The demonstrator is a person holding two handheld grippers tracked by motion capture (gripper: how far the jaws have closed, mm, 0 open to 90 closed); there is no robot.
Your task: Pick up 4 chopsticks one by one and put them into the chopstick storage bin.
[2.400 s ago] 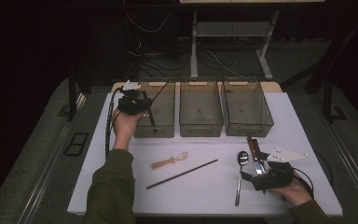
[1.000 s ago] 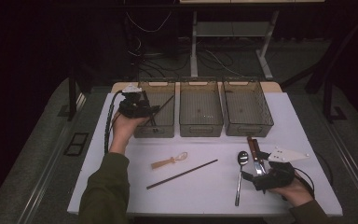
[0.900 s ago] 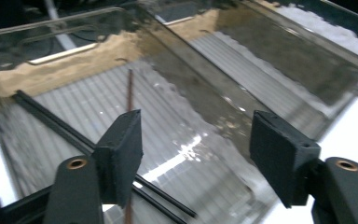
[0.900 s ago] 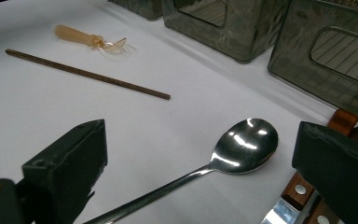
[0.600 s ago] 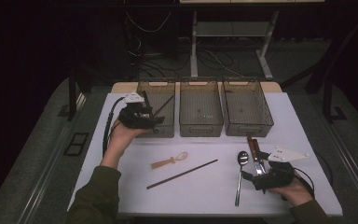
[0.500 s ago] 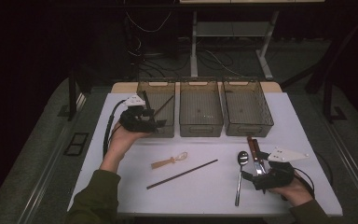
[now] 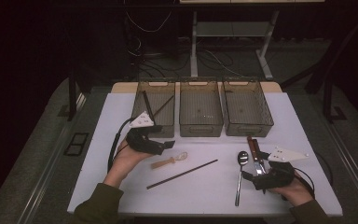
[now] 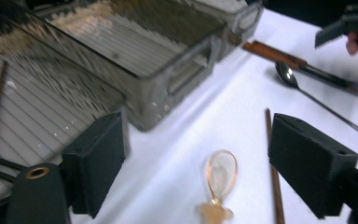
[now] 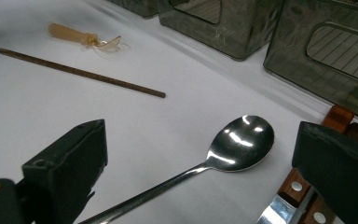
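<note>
Item: sorting cutlery into bins. Our left gripper (image 7: 167,144), jaws just opened and empty, comes off the left bin (image 7: 153,106), which holds a chopstick (image 7: 162,106), and heads for the small clear spoon (image 8: 221,173) on the table. Our right gripper (image 9: 200,163) rests open over the metal spoon (image 9: 240,141). Next, we judge: straddle the small spoon's handle and close.

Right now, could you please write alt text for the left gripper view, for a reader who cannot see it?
The left gripper, its black fingers open, points at a small clear spoon with a tan handle on the white table. A brown chopstick lies beside it, grey mesh bins behind.
</note>
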